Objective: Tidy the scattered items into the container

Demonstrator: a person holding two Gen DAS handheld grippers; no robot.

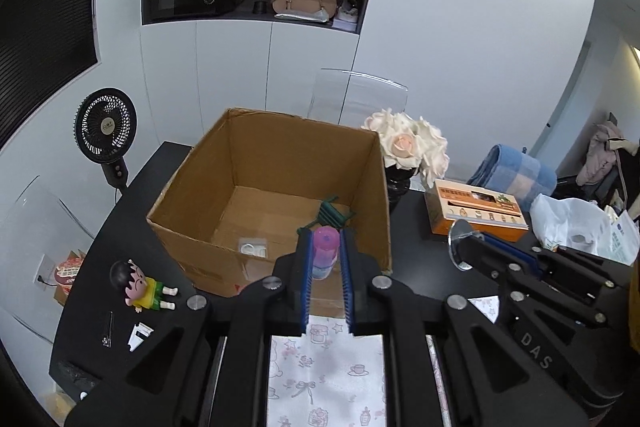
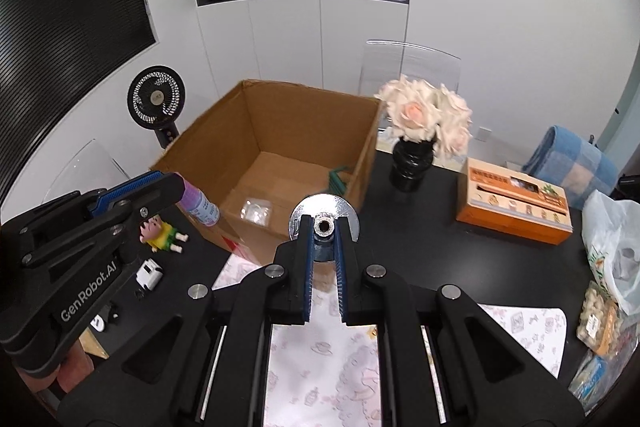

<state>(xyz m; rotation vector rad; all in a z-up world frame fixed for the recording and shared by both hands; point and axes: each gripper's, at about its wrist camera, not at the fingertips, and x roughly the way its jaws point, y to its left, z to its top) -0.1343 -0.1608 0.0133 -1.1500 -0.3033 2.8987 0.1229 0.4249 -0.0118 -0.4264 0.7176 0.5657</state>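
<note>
An open cardboard box stands on the black table. Inside lie a green comb-like item and a small clear packet. My left gripper is shut on a pink-capped bottle, held over the box's near edge. My right gripper is shut on a shiny metal disc piece, in front of the box's right corner. A cartoon doll lies left of the box.
A vase of white roses, an orange tissue box, a blue blanket and plastic bags fill the right side. A patterned mat lies below. Small white items and a fan are at the left.
</note>
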